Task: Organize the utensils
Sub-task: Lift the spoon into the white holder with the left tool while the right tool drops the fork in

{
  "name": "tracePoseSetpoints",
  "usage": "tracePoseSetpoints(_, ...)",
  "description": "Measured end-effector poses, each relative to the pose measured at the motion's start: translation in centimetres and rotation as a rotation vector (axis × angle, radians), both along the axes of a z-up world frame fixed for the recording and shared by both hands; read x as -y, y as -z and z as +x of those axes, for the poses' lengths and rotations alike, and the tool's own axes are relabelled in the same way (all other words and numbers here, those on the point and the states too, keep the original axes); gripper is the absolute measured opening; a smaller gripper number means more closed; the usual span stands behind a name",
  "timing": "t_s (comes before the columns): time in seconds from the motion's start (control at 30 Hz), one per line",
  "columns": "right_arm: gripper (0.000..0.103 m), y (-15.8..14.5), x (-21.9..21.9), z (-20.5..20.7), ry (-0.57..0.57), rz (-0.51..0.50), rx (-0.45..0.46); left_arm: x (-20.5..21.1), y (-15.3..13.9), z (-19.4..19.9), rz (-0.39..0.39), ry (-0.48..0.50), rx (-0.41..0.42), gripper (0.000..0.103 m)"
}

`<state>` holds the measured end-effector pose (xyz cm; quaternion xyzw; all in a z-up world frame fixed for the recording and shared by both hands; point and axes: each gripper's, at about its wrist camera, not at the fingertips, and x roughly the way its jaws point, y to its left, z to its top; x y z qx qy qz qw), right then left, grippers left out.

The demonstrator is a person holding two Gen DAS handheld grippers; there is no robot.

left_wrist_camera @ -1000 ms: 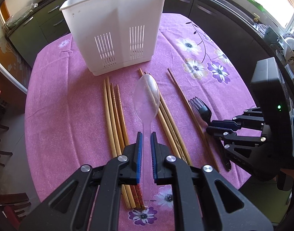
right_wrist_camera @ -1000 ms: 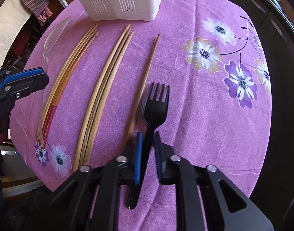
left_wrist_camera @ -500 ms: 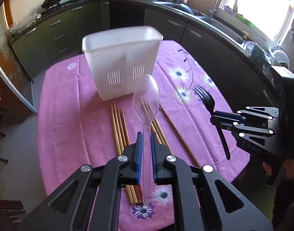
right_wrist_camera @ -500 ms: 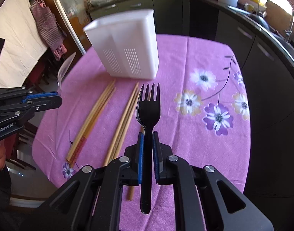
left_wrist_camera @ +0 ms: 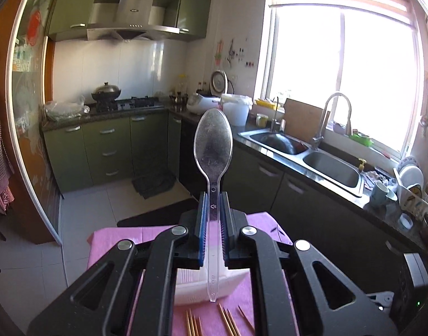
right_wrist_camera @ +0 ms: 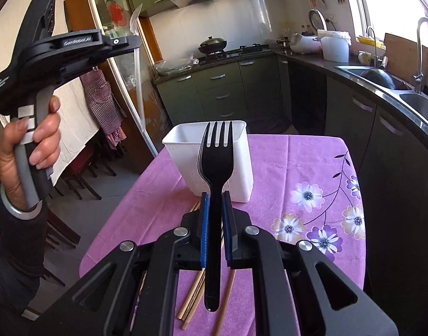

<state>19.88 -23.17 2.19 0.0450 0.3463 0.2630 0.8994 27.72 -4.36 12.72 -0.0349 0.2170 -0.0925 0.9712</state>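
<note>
My left gripper [left_wrist_camera: 213, 198] is shut on the handle of a clear plastic spoon [left_wrist_camera: 213, 145], held high with its bowl up against the kitchen behind. The white slotted utensil holder [left_wrist_camera: 191, 288] shows only in part below the fingers. My right gripper [right_wrist_camera: 214, 198] is shut on a black plastic fork [right_wrist_camera: 216, 162], tines up, in front of the utensil holder [right_wrist_camera: 242, 173] on the purple flowered tablecloth [right_wrist_camera: 298, 168]. The left gripper [right_wrist_camera: 135, 43] also appears high at the upper left of the right wrist view, held by a hand [right_wrist_camera: 32, 151]. Wooden chopsticks [right_wrist_camera: 194, 294] lie on the cloth under the fork.
Chopstick tips [left_wrist_camera: 228, 322] show at the bottom of the left wrist view. A counter with a double sink [left_wrist_camera: 312, 156] and tap runs along the right. Green cabinets [right_wrist_camera: 222, 89] and a stove with a wok [right_wrist_camera: 212, 43] stand behind the table. Chairs [right_wrist_camera: 82, 173] are at the left.
Both grippers have risen off the table and tilted up, the left more so. The spoon and fork stay gripped. The table has dropped low in both views.
</note>
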Motion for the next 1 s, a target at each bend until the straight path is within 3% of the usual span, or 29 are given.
tracePoseSetpoints(0.17,0.010,0.3,0.1,1.4,0.010,0.014,0.009,1.0,3.0,4.4,0.064,-0.075,0.034,0.009)
tracePoseSetpoints(0.33,0.010,-0.5,0.4,2.4,0.022,0.021,0.050,0.5,7.9,6.7,0.055,-0.081,-0.057,0.009)
tracePoseSetpoints(0.5,0.010,-2.3,-0.5,3.7,0.026,0.027,0.101,0.3,11.0,5.7,0.087,-0.070,-0.109,0.010)
tracePoseSetpoints(0.67,0.010,-4.6,-2.8,5.8,0.034,0.030,0.190,-0.4,11.6,3.9,0.089,-0.047,-0.136,0.018)
tracePoseSetpoints(0.8,0.010,-6.4,-5.0,8.3,0.080,0.031,0.277,-0.9,10.9,1.5,0.097,-0.026,-0.124,0.019)
tracePoseSetpoints(1.0,0.010,-5.7,-9.1,12.6,0.134,-0.023,0.368,-2.2,9.3,-2.5,0.104,-0.016,-0.083,0.026)
